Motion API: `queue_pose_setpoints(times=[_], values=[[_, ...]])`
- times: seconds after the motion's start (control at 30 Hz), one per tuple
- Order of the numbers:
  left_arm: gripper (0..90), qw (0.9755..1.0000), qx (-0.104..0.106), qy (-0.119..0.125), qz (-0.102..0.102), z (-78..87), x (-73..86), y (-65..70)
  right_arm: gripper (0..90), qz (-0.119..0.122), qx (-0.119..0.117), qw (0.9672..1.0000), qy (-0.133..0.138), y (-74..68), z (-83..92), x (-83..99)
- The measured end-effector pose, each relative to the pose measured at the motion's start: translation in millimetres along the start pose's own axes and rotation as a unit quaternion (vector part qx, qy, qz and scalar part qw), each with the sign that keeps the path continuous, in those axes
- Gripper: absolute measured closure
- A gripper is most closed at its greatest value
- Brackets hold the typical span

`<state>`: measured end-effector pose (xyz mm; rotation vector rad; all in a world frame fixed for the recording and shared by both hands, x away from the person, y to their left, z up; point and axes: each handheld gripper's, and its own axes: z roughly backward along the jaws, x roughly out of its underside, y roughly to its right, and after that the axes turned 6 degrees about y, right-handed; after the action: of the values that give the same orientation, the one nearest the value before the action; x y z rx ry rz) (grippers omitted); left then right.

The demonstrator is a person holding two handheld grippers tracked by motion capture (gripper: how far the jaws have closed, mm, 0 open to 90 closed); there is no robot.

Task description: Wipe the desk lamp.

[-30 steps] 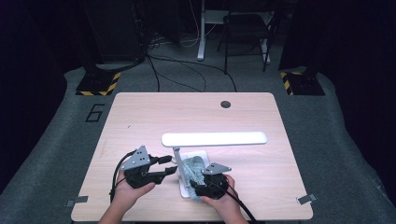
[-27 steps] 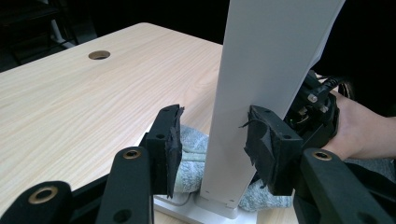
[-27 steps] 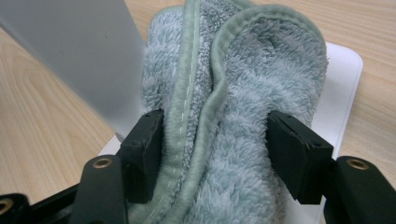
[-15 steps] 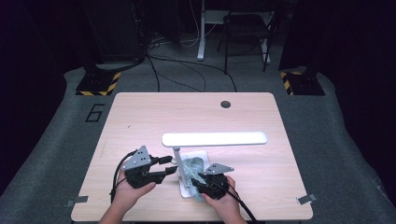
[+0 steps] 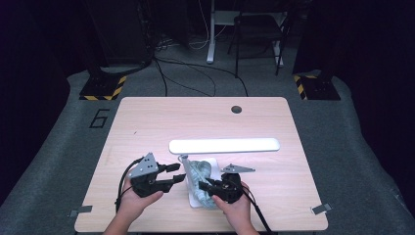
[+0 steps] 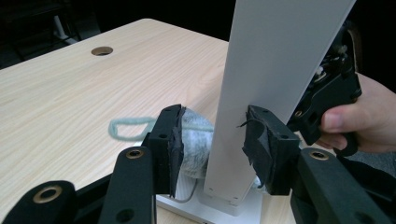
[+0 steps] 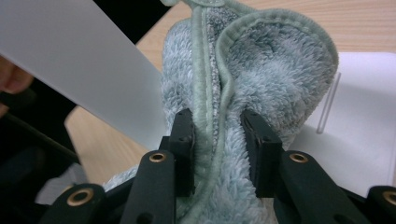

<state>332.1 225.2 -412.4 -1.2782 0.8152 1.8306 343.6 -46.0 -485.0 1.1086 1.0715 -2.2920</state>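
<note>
A white desk lamp stands near the table's front, with a long light bar (image 5: 224, 145) over a flat base (image 5: 212, 163). A fluffy grey-green cloth (image 5: 199, 171) lies bunched on the base. My left gripper (image 5: 178, 172) comes in from the left. Its jaws are closed around the lamp's flat white post (image 6: 261, 70), with a bit of cloth (image 6: 194, 135) caught at the left pad. My right gripper (image 7: 217, 135) has just been closing its jaws and now pinches a hemmed fold of the cloth (image 7: 261, 60) above the base (image 7: 364, 116).
The pale wooden table (image 5: 147, 127) has a round cable hole (image 5: 237, 109) at the back. Bare wood spreads behind and to both sides of the lamp. Beyond the table are cables, a chair and striped floor stands.
The right gripper has edged slightly toward the near edge at the cloth. The left hand and the lamp have kept still.
</note>
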Motion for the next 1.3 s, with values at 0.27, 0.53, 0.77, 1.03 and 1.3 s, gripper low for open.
queue_pose_setpoints(times=[0.27, 0.53, 0.77, 1.03, 1.3], values=[[57.3, 1.0, -0.003, -0.001, -0.008, -0.7, 0.0, -0.7, 68.2, 0.122, 0.079, 0.9884, -0.045, -3.7, -15.2, 15.1], [58.1, 0.9999, -0.008, 0.0, -0.006, -2.0, 0.5, -0.6, 68.8, 0.02, 0.017, 0.9989, -0.04, 3.1, -8.7, 5.9], [58.4, 0.9999, -0.008, -0.002, -0.008, -1.4, 0.3, -0.8, 68.8, -0.012, -0.015, 0.9995, -0.025, -2.3, -0.8, -6.1], [59.8, 0.9999, -0.007, -0.004, -0.01, -1.1, -0.3, -0.6, 68.5, 0.023, -0.035, 0.9981, 0.045, -31.3, 23.6, -37.4], [59.9, 1.0, -0.006, -0.005, -0.002, -0.7, 0.2, 0.0, 68.2, 0.069, -0.024, 0.9942, 0.079, -43.2, 28.7, -38.6]])
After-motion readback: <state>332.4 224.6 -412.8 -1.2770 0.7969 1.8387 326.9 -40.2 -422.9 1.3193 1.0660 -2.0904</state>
